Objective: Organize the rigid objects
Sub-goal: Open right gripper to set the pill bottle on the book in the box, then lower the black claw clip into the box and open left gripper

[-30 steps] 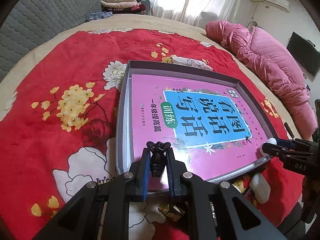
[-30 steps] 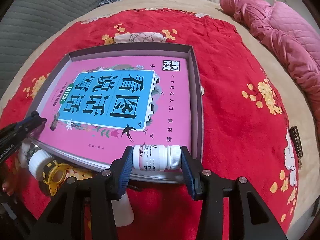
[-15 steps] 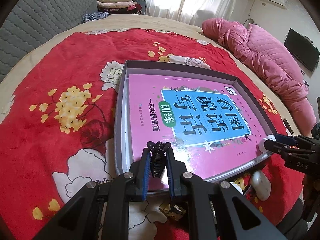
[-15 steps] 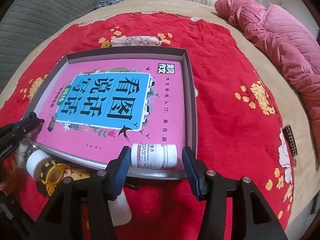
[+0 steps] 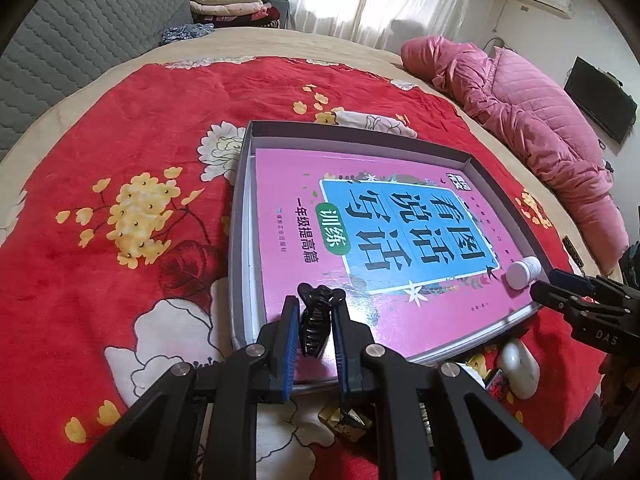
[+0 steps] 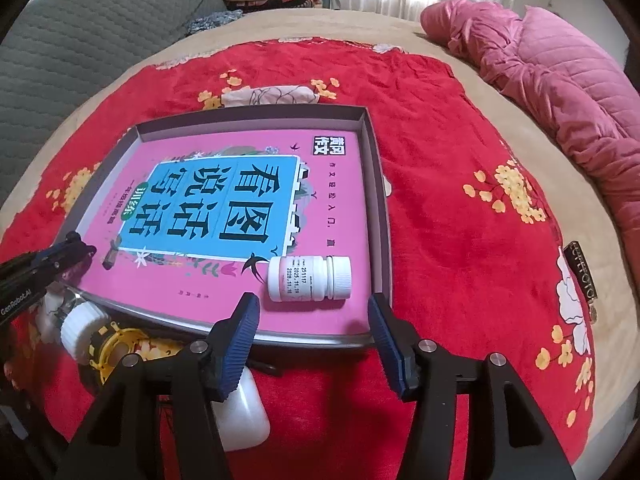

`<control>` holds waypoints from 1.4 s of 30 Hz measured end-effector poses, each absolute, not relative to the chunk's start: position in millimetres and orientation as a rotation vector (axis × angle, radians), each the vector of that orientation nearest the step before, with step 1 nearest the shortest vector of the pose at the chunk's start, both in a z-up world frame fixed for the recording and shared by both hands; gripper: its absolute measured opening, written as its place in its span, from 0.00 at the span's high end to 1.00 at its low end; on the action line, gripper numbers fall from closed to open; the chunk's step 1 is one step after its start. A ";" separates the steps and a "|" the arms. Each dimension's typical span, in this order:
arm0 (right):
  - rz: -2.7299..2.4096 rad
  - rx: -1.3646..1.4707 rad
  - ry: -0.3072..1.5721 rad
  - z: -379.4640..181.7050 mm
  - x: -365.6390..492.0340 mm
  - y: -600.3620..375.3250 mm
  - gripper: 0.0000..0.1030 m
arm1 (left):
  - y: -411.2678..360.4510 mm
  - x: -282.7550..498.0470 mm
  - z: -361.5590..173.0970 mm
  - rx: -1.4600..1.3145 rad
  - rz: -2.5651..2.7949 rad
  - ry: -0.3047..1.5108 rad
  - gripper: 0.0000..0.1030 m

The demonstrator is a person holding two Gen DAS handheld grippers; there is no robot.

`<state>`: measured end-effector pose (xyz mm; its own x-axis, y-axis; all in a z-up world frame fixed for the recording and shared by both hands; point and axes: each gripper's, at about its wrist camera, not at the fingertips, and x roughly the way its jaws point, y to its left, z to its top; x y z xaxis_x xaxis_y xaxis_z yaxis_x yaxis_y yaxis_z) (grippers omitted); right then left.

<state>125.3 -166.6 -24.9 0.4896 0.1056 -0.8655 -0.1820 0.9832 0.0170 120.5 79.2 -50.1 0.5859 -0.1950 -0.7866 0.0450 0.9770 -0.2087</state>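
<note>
Bed (image 6: 424,28) with red floral blanket (image 6: 460,184). Grey shallow box (image 6: 378,184) lies on blanket ahead of fingers. Near the fingertips on blanket: white bottle (image 6: 244,420), yellow ring (image 6: 116,344), white mouse-like item (image 5: 518,368). Pink quilt (image 5: 532,128) far right.

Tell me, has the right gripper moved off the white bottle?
Yes. The right gripper opened and drew back toward the tray's near rim, leaving the bottle on the book.

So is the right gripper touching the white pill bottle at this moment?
Apart. The right wrist view shows the right gripper wide open, with pink book cover visible between each blue finger and the white pill bottle, which lies on the book.
</note>
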 end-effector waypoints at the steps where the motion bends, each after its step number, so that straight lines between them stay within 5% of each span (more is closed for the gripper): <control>1: 0.176 -0.079 1.041 -24.1 124.6 -166.4 0.42 | 79.0 120.3 -49.9 -0.171 -0.141 0.935 0.85; 28: 0.189 -0.028 0.926 -8.5 95.3 -172.1 0.39 | 86.1 114.9 -46.9 -0.200 -0.191 0.929 0.79; 34: 0.175 -0.012 0.911 -4.1 93.9 -176.6 0.39 | 83.4 111.3 -41.7 -0.196 -0.216 0.905 0.65; 36: 0.173 -0.007 0.910 -3.1 93.3 -177.4 0.39 | 83.4 110.3 -38.5 -0.187 -0.210 0.890 0.52; 42: 0.170 -0.009 0.909 -2.4 93.1 -178.2 0.39 | 90.1 110.4 -35.4 -0.227 -0.219 0.879 0.50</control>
<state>93.1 -178.2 -2.4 0.6023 0.1429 -0.7854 -0.1506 0.9865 0.0641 110.4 90.1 -35.4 0.6188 -0.2812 -0.7335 0.0956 0.9538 -0.2850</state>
